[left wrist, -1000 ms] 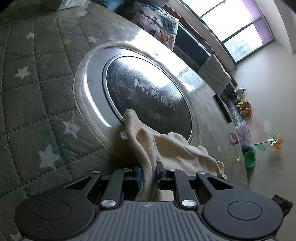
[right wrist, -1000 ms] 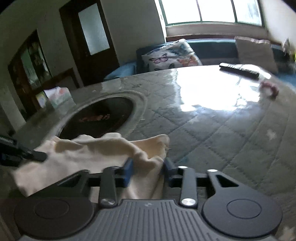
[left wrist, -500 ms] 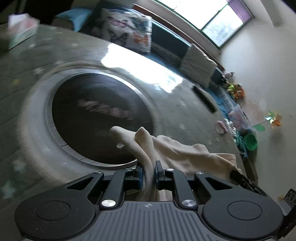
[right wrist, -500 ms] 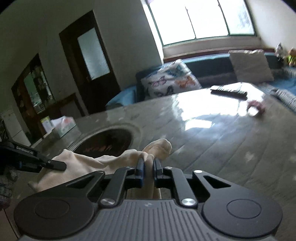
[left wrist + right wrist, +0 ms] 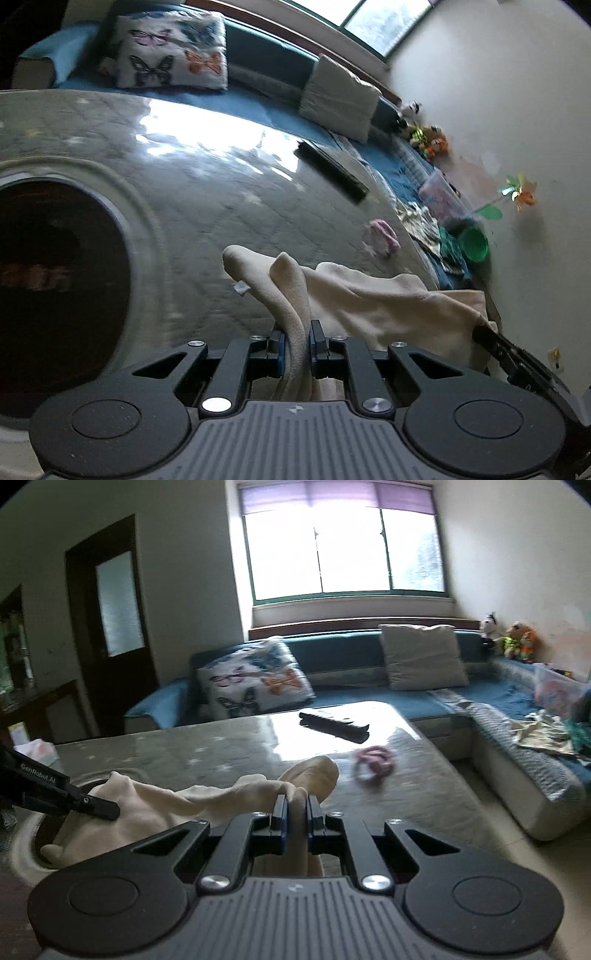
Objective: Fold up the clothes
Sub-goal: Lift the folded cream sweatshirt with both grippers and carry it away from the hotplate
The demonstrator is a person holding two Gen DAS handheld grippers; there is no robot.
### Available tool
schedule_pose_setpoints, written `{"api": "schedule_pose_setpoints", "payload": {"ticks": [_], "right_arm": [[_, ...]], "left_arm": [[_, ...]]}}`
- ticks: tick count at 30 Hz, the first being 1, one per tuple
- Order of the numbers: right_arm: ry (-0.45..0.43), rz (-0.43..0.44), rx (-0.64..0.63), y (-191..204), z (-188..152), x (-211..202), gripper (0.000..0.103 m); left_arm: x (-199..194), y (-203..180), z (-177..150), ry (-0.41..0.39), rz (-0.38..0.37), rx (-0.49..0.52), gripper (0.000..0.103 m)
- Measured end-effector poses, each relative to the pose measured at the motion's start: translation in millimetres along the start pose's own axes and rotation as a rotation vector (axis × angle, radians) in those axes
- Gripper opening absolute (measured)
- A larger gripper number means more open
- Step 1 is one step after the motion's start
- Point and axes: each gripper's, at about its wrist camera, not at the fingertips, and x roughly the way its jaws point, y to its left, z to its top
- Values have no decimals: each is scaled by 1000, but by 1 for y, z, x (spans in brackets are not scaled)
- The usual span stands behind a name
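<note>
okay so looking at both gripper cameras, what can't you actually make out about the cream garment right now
- Left wrist view: the cream garment has its lower part hidden behind the left gripper, so its type and full shape are unclear.
- Right wrist view: the right gripper body covers the cloth's near end.
- Left wrist view: the garment's small tag is too small to read.

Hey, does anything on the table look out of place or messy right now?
Mostly no. The cream cloth hangs bunched between the left gripper and right gripper, as expected mid-fold. A pink hair tie and a dark remote lie loose on the table, right where the cloth may be laid.
</note>
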Motion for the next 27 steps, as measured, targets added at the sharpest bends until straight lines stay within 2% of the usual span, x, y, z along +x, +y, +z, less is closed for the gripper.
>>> {"api": "schedule_pose_setpoints", "payload": {"ticks": [6,11,21,27], "right_arm": [[26,-71,20,-31,-1,17,8],[60,-93,35,-45,-11,31,8],[112,-116,52,-53,-29,49,8],[136,-124,56,-54,-38,55,8]], "left_arm": [[32,-25,2,30,13,59,13],[46,-37,0,36,46,110,13],[57,-32,-6,65,93,140,13],[60,-23,-13,91,99,125,13]]}}
